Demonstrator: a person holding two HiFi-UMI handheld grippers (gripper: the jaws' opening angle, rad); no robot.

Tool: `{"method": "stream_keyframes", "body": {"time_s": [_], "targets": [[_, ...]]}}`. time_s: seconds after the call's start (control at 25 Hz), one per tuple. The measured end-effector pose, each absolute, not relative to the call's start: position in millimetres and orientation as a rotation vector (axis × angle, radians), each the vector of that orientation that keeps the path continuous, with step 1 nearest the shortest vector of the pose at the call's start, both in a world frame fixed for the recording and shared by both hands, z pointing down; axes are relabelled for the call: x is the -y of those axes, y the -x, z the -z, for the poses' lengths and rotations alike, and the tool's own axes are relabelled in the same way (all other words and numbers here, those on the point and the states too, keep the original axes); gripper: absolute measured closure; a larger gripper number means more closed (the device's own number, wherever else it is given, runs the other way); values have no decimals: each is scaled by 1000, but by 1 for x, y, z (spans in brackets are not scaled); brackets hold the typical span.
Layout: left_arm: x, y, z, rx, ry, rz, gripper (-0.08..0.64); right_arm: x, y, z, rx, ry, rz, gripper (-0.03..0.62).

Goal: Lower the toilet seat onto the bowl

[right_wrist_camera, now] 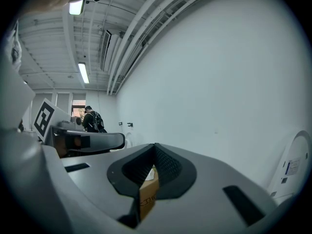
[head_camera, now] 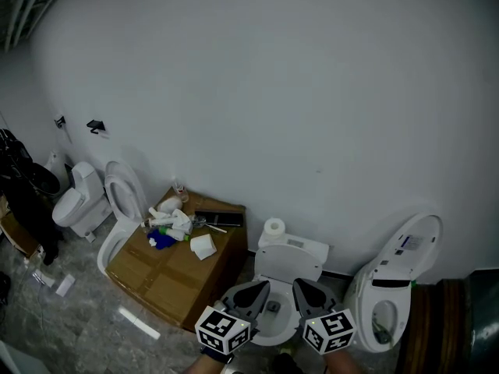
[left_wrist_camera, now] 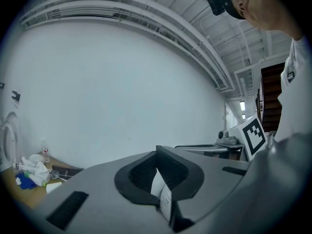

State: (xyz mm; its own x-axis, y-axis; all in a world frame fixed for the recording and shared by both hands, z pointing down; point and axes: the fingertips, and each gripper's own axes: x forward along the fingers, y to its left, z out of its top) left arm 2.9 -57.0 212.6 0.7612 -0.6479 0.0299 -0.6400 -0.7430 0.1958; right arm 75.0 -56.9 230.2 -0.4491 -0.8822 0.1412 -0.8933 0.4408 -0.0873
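We find the toilet seat (head_camera: 267,338) at the toilet (head_camera: 290,262) just below us against the white wall (head_camera: 273,92). We cannot tell whether it is raised or lowered, as it is half hidden by our left hand-held gripper (head_camera: 257,291) and right hand-held gripper (head_camera: 306,289), both closed on nothing. A cardboard box (head_camera: 175,271) stands beside the toilet on the grey floor (head_camera: 70,326).

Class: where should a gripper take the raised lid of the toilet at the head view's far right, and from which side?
Grip the raised lid at its top free rim, coming from the front and above. It stands tilted back, hinged low at the bowl, so that edge is exposed and likely gives most leverage.
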Motion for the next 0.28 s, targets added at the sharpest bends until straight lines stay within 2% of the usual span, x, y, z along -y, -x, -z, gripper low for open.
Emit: {"method": "stream_keyframes", "body": {"time_s": [0.28], "targets": [[60,2,-216,1048,-2777,54,558,62,-71,-234,2607,-1605,-227,577]]}}
